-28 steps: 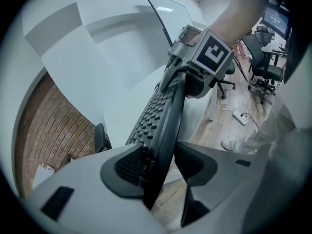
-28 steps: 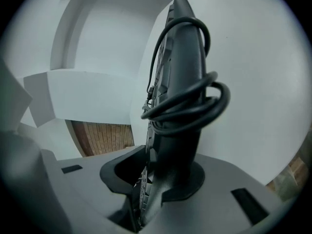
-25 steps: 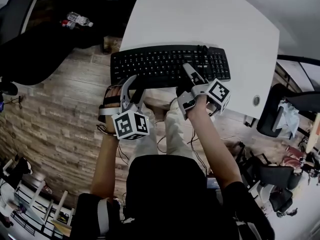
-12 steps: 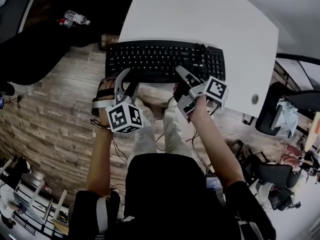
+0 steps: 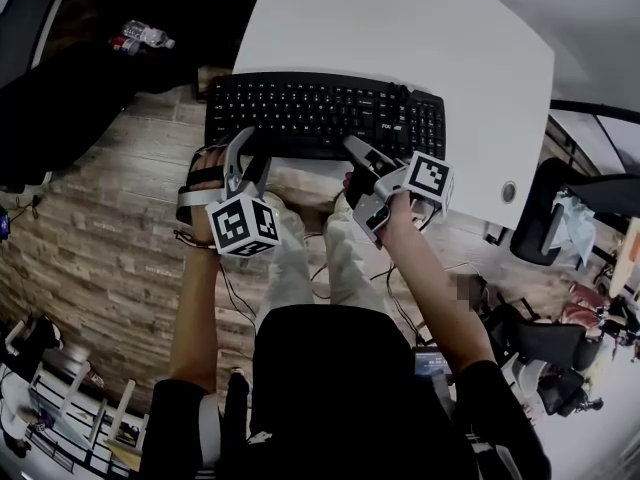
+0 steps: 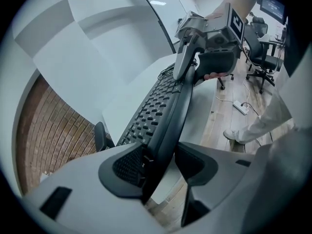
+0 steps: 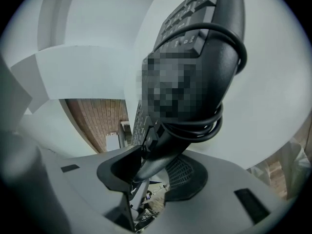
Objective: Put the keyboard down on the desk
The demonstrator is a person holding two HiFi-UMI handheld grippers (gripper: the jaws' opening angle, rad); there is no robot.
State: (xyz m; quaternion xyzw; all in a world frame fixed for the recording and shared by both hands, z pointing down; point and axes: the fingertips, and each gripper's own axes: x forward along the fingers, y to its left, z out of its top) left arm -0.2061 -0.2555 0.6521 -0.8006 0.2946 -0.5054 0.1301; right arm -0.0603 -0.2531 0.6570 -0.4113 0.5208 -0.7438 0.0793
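The keyboard is being rested flat along the near edge of the desk, with its left end jutting past the desk's corner. Its front rim is being straddled near the left end by the left gripper. That gripper's jaws are being held wide, one pad touching the rim and the other just apart. Further right, the rim is being straddled by the right gripper, whose jaws are being opened.
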